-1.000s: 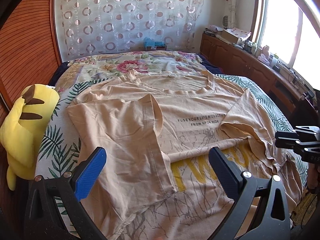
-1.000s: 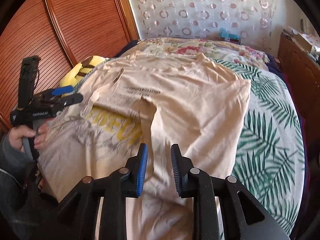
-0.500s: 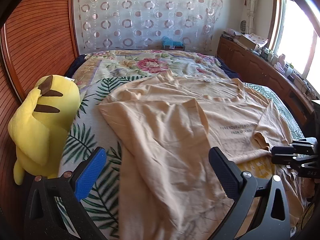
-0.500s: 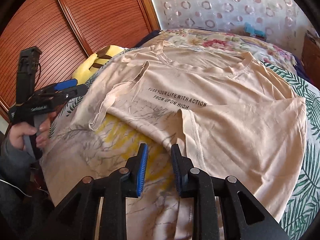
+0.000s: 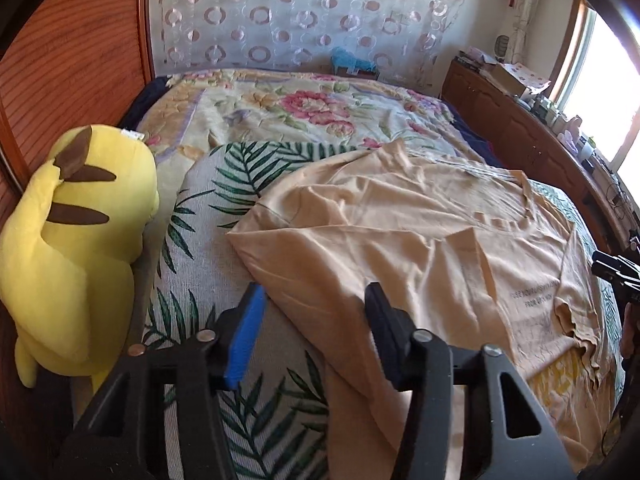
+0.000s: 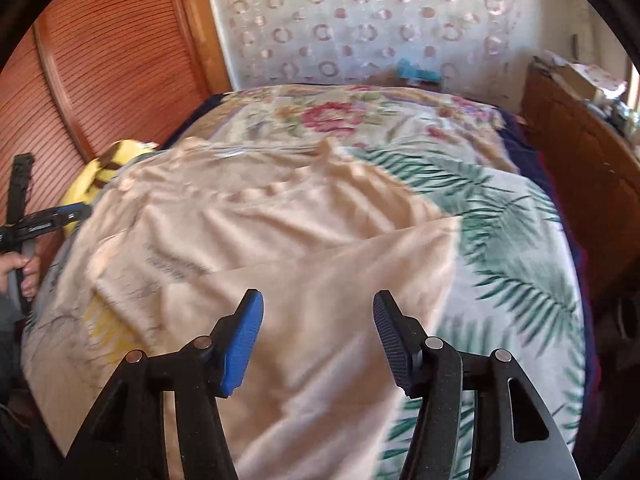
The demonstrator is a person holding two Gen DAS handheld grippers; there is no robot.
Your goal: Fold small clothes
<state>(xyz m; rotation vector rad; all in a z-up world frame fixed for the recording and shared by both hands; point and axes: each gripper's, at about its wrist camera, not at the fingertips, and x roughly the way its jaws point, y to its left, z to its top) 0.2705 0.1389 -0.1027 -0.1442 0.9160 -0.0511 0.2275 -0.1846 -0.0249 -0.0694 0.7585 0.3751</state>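
Hovering over the soft, limp shirt (image 5: 400, 240), the left claw (image 5: 310, 334) is closing and the right claw (image 6: 318, 334) opening, both empty; pinch folded edges.

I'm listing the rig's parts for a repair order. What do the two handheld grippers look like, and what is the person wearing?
The left gripper and the right gripper match: black angular frames with triangular cut-outs and silver rivets, one bright blue finger pad, one dark ribbed pad. In the right wrist view the left one bears small white lettering on its side. The sleeve is grey.
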